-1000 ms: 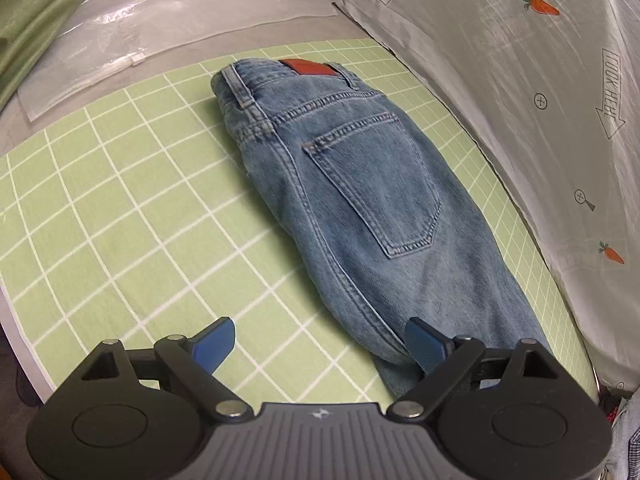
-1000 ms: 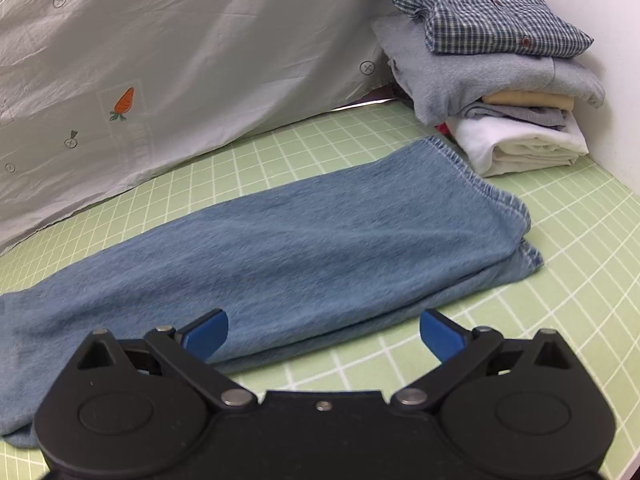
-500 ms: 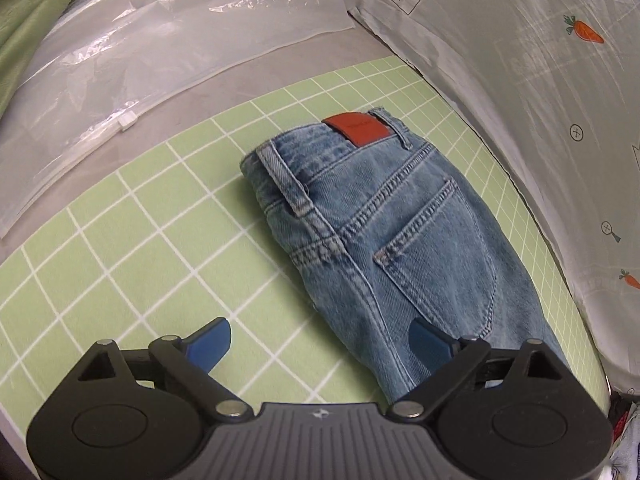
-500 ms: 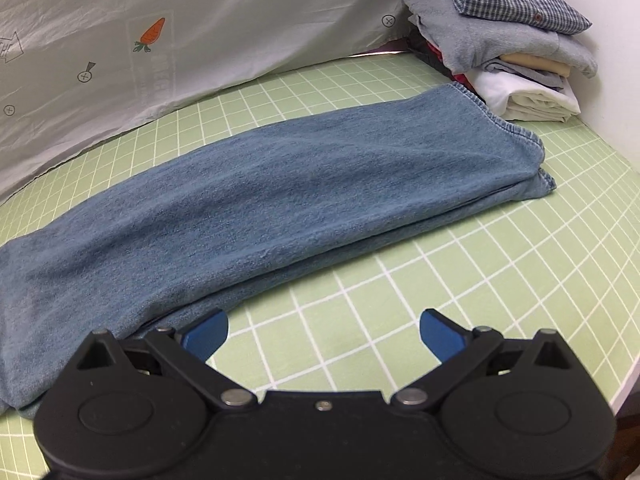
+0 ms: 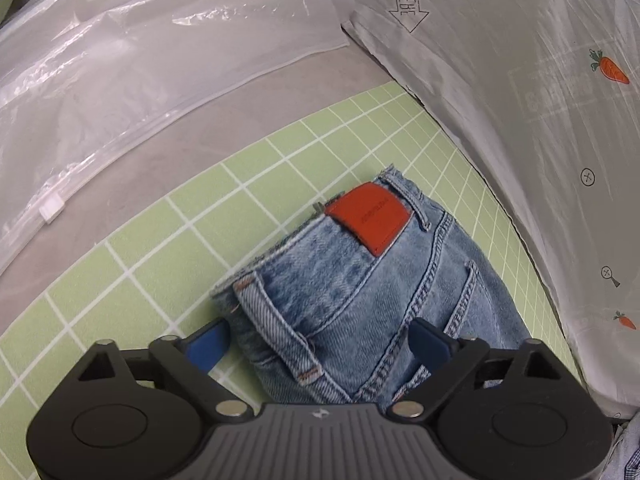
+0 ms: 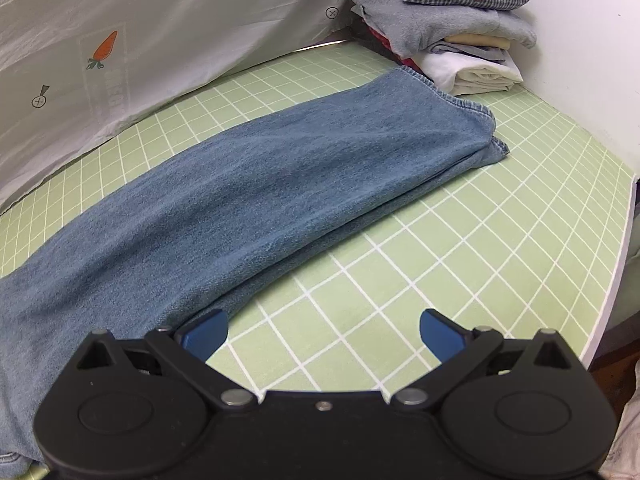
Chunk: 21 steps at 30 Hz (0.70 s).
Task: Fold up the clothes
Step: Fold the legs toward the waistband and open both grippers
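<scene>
The left gripper [image 5: 320, 340] has advanced from mid-thigh up to the waistband of the jeans [image 5: 360, 300], and its jaws are closing with the band and a belt loop between the pads, not yet pinched. The red patch [image 5: 370, 224] sits at 12 o'clock of it. The right gripper [image 6: 322, 334] has slid off the leg toward 4 o'clock; its fingers stand apart over bare green mat [image 6: 480, 240], hems at 1 o'clock beside the folded pile [image 6: 448, 28]. Likely 1 waist grab starts the next fold
</scene>
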Tool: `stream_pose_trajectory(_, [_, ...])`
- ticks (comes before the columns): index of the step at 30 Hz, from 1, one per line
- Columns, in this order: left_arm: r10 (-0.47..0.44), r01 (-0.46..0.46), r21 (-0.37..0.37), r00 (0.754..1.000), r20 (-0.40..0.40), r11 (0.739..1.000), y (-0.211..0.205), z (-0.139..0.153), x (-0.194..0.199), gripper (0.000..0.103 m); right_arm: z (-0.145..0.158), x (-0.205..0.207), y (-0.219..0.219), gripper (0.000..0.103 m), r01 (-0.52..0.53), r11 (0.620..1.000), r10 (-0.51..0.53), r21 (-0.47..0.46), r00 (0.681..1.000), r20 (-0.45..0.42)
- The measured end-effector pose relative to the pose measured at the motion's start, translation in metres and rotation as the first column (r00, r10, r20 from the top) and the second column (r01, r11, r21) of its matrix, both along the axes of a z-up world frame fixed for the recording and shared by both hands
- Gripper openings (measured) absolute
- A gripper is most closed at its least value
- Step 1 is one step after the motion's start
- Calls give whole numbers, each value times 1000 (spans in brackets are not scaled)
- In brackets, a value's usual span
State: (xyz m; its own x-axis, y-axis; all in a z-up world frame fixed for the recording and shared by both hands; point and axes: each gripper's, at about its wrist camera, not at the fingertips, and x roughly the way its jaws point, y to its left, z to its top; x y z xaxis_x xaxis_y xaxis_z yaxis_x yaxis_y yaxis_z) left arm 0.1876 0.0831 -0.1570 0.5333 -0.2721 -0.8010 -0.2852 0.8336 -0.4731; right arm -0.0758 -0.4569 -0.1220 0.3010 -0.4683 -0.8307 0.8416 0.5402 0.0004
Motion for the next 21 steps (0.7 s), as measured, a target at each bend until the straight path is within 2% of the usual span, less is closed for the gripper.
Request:
stream_pose_trajectory(2, [-10,10,23,1000,3,1000,-2,1,4,76,-1,0,2,103,0,1000,0,-4,1000,-11])
stream_pose_trajectory(3, [-16,16,24,1000,7,1000,-3,1,5,66,-1,-1,3,103,0,1000,0,-6,1000,-17])
stream_pose_trajectory(4, [-18,18,23,1000,17,1000,-3,2,4,50,-2,-1,3,103,-2,1000,2,-6,1000,-19])
stream_pose_trajectory(5, [-24,23,18,999,29,1000,-3,4,4,39,-4,-1,2,103,-4,1000,3,-3,1000,-18])
stream_pose_trajectory(6, [-37,37,7,998,49,999,-2,8,4,31,-5,-1,1,103,-5,1000,5,0,1000,-18])
stream_pose_trajectory(7, [-50,50,-3,996,70,999,-1,12,5,27,-6,-1,-1,103,-8,1000,8,4,1000,-15])
stream_pose_trajectory(10, [-65,67,-14,986,152,998,-6,36,1,26,-9,-2,-13,103,-28,999,28,18,999,19])
stream_pose_trajectory(13, [-93,89,29,970,224,996,-31,63,-8,25,-12,-3,-26,103,-50,998,49,31,997,53])
stream_pose_trajectory(16, [-119,108,54,948,294,993,-68,87,-20,24,-14,-7,-46,103,-76,996,71,48,993,97])
stream_pose_trajectory(21, [-196,163,119,909,368,979,-152,116,-44,24,-11,-28,-89,103,-108,994,103,27,985,141])
